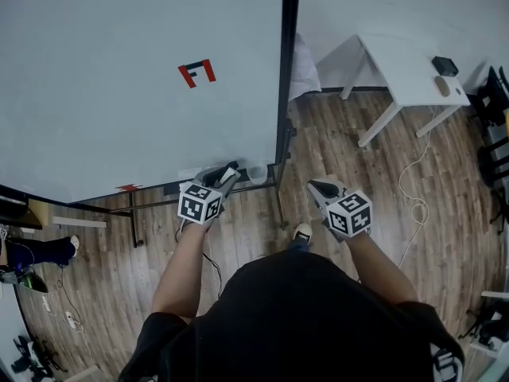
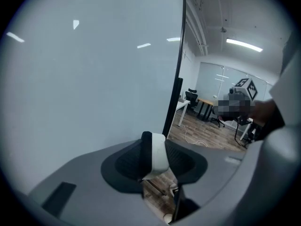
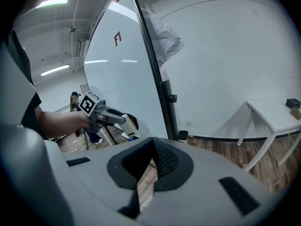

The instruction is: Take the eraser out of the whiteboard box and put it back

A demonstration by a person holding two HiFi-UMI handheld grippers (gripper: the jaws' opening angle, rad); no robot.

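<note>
- The white block eraser with a black side [image 2: 157,160] is squeezed between the jaws of the left gripper [image 2: 155,145]. It is held up in front of the big white whiteboard [image 2: 84,79].
- The right gripper [image 3: 151,147] has its jaws pressed together, with nothing in them.
- The left gripper view shows that squeeze up close.
- The head view shows a small pale box [image 1: 256,173] at the board's bottom edge, just beside the eraser.

Wood-plank floor [image 1: 334,165], white cable [image 1: 413,189] trailing across it. White table [image 1: 398,66] against plain white wall [image 3: 225,55]. Ceiling strip lights [image 2: 242,44] on. Office chairs [image 2: 192,97] far back.
</note>
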